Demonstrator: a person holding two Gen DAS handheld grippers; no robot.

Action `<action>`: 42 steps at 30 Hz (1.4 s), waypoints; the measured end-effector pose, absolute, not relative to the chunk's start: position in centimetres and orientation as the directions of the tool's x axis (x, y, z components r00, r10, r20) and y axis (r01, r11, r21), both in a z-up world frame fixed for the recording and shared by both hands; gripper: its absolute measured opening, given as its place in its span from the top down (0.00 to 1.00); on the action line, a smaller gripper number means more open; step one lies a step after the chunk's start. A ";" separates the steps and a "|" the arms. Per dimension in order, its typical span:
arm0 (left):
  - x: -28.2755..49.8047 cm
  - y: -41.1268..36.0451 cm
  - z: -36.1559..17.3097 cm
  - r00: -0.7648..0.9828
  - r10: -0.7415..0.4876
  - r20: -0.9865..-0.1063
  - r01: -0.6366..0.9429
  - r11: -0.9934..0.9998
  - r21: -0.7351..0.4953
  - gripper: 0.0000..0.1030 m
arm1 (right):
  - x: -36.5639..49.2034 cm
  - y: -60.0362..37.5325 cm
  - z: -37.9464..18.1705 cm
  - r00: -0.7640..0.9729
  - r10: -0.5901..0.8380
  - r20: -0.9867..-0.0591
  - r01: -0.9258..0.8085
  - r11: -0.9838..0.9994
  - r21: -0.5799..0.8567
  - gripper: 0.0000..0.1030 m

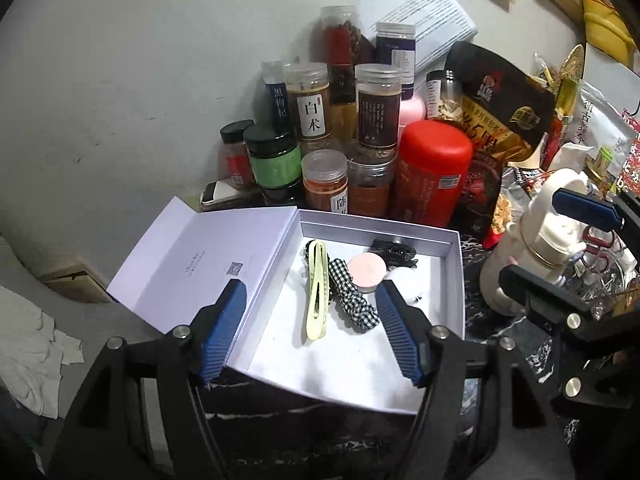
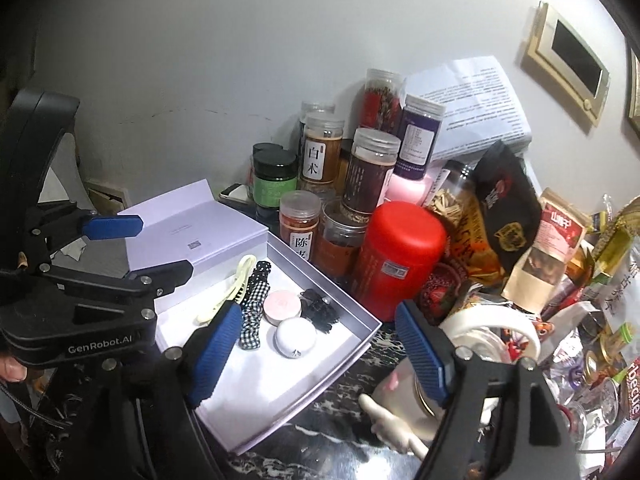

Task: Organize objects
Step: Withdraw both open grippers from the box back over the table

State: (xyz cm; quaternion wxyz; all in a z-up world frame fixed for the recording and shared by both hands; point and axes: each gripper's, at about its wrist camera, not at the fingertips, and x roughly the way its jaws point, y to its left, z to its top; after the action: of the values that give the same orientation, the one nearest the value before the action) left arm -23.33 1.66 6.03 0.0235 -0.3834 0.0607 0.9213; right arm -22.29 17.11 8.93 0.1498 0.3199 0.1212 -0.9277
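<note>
Now your left gripper hangs over the white box — jaws spread, empty. Your right gripper too — nothing pinched.

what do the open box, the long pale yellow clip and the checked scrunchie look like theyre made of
Box: likely matte white cardboard, thin straight folded walls.
Yellow clip: probably smooth plastic, slight sheen, moulded teeth.
Scrunchie: woven fabric, black-and-white gingham, gathered into wrinkles.

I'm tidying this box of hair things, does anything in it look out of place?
Nothing looks spilled or broken. In the white box, the cream hair clip, checked scrunchie, pink compact, white round case and black claw clip lie loosely, unaligned.
</note>
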 end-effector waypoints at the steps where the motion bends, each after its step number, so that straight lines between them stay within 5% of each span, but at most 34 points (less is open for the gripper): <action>1: -23.0 1.7 6.2 -0.707 -0.003 -0.708 -0.090 -0.992 0.094 0.34 | -21.9 17.2 9.2 -0.751 -0.201 -0.629 0.354 -0.926 -0.127 0.21; 14: -18.0 2.5 6.7 -0.719 -0.031 -0.694 -0.071 -0.990 0.118 0.27 | -17.2 18.8 9.3 -0.752 -0.212 -0.624 0.340 -0.936 -0.093 0.19; 42: -11.1 2.7 -0.8 -0.630 -0.021 -0.776 -0.064 -0.995 0.079 0.27 | -10.3 18.8 1.8 -0.640 -0.268 -0.720 0.399 -0.917 -0.014 0.19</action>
State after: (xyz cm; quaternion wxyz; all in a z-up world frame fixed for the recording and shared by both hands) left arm -11.09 2.70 -0.75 0.0121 -0.4298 0.0495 0.9015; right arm -10.26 18.84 1.81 0.1849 0.3815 0.0861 -0.9016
